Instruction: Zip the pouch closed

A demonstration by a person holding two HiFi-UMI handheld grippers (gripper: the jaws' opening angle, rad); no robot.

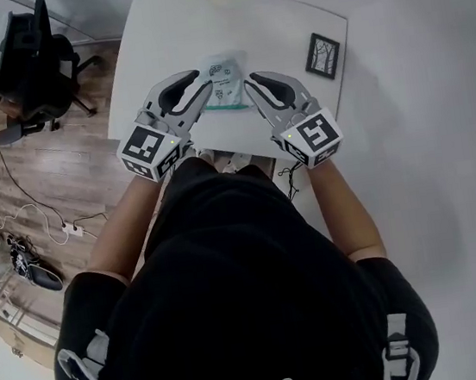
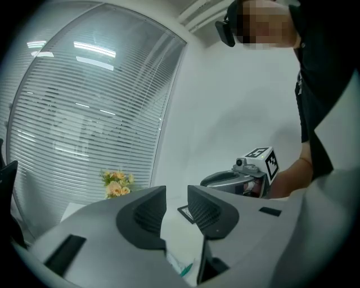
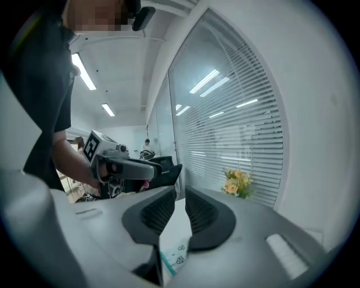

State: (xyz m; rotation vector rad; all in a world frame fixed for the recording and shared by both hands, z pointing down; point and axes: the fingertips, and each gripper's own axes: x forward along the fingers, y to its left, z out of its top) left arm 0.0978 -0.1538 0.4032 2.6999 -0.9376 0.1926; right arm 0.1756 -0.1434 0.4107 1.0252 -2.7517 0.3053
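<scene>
Above the white tabletop [image 1: 156, 30] | left gripper [image 1: 199, 90] and right gripper [image 1: 258, 91]: jaws slightly parted, gripping nothing | clear printed plastic pouch [image 1: 224, 73] lies below | suggest: pin one end, pinch along teal zip strip [image 1: 225, 106]

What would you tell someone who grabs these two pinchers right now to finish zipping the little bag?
Left gripper: open, nothing between its jaws.
Right gripper: open with a narrower gap, also empty.
Pouch: lies flat on the white table, between the two grippers' tips in the head view, its teal zip edge nearest the person. Neither gripper holds it.
Done: these views do not show whether the zip is closed.
Left: check the zip. If it is open, probably pin one end of the pouch with one gripper and draw the slider along with the other.
</scene>
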